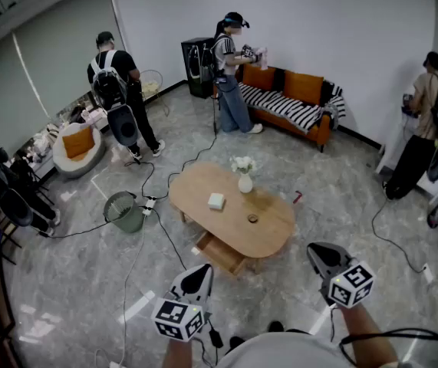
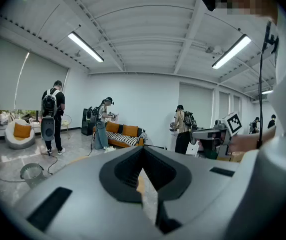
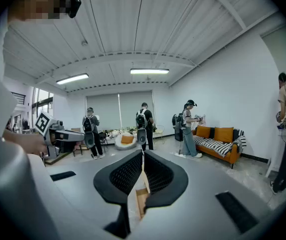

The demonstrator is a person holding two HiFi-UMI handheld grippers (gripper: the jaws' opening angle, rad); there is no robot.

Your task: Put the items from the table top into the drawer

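A: Grey floor (image 1: 80, 274), oval wooden bench (image 1: 272, 236): white box (image 1: 216, 201), flower vase (image 1: 245, 182), small round disc (image 1: 253, 218) on top; drawer (image 1: 220, 254) hangs open under its near edge.
B: And the left tongs (image 2: 142, 156)?
A: Clenched, empty.
B: The right tongs (image 3: 143, 156)?
A: Clenched, empty too.

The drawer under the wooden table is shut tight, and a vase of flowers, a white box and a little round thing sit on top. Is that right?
Not quite. The drawer is pulled open, not shut; the head view shows it sticking out from under the oval wooden table. The rest is right: the vase of white flowers, the white box and the small round thing sit on top.
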